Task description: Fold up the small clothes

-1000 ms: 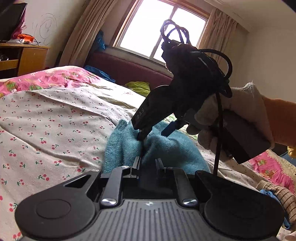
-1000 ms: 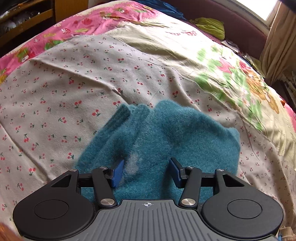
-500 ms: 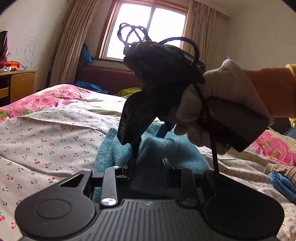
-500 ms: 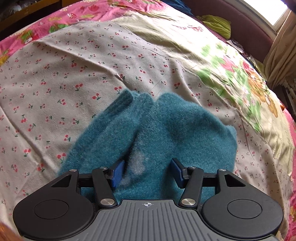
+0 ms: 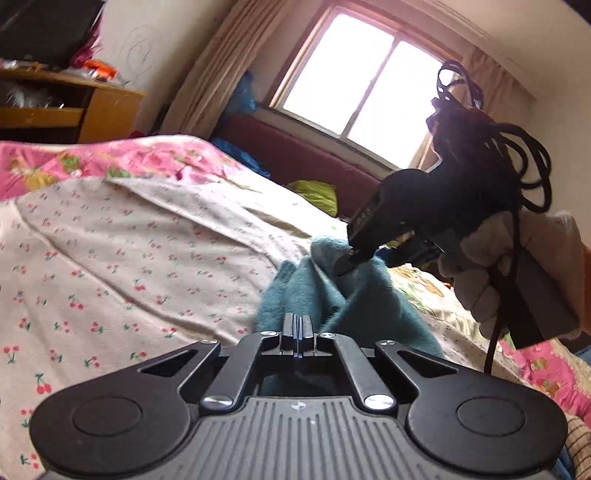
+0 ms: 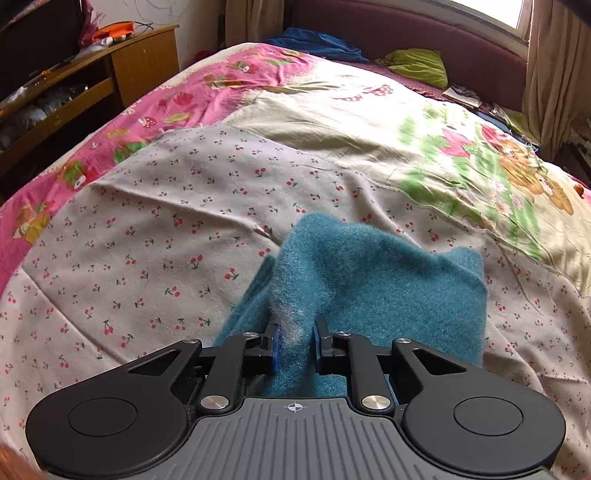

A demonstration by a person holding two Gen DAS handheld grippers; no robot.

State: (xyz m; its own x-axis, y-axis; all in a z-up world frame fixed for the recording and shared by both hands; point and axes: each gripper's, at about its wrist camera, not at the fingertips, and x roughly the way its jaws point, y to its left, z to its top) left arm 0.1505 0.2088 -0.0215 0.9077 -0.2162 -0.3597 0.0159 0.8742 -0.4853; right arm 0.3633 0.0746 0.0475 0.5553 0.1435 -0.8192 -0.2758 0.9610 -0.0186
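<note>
A: Starting nearest, what is the left gripper (image 5: pixel 297 325) doing?

B: Its jaws are pressing flat together, and the teal sweater (image 5: pixel 347 306) is rising right in front of them. A pinch of the near hem is probably sitting between the tips, though the cloth is hiding the exact contact.

A: And the right gripper (image 6: pixel 295 341)?

B: It is clamping a bunched ridge of the teal sweater (image 6: pixel 373 291) between its blue-padded fingers (image 6: pixel 274 345). In the left wrist view the right gripper (image 5: pixel 351 258) is biting the garment's upper fold while a gloved hand (image 5: pixel 491 273) is gripping its handle.

A: So which step is this?

B: I judge both tools are lifting one edge off the bed, beginning a fold. The far part of the garment is lying on the cherry-print sheet (image 6: pixel 155 229), near the middle of the bed.

A: What is the next move calling for?

B: Carrying the raised edge over the resting part, keeping both pinches level so the fold is landing square, then letting go.

A: Materials?

B: The knit is looking fuzzy, thick and limp, sagging in a tent between the grips, so it is likely to slump if held unevenly. The sheet is thin, creased cotton. Farther back a pink floral quilt (image 6: pixel 229 85) is spreading toward a dark red headboard (image 6: pixel 399 33), with a green bundle (image 6: pixel 417 66) resting before it.
</note>
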